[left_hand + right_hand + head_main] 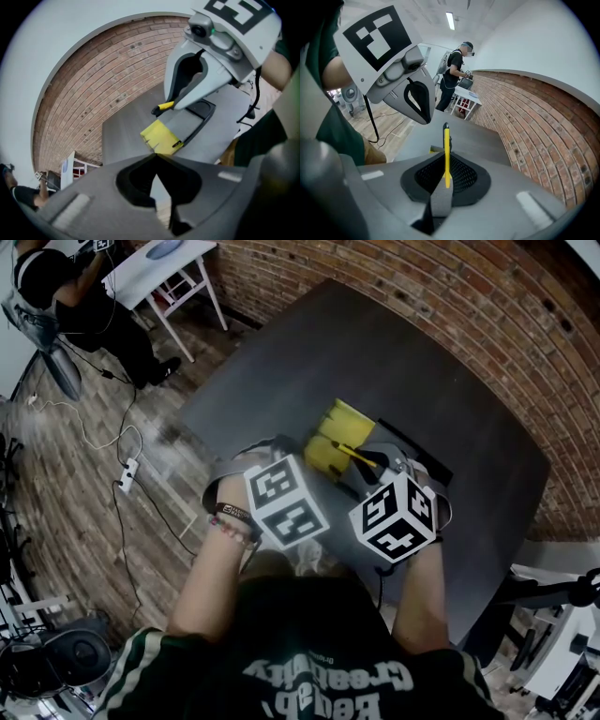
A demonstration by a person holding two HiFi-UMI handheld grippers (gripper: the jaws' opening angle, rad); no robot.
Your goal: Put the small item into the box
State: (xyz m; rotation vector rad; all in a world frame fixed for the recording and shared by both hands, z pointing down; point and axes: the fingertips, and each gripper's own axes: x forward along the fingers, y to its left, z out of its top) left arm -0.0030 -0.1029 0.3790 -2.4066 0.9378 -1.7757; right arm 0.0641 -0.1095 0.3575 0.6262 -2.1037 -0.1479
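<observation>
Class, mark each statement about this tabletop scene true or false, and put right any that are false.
1. The right gripper is shut on a thin yellow item. True.
2. The yellow box stands on a white table. False: the table is dark grey.
3. The left gripper holds the yellow item. False: its jaws are together with nothing between them.
4. A brick wall runs beside the table. True.
5. The yellow item lies inside the box. False: it is clamped in the right gripper's jaws, outside the box.
</observation>
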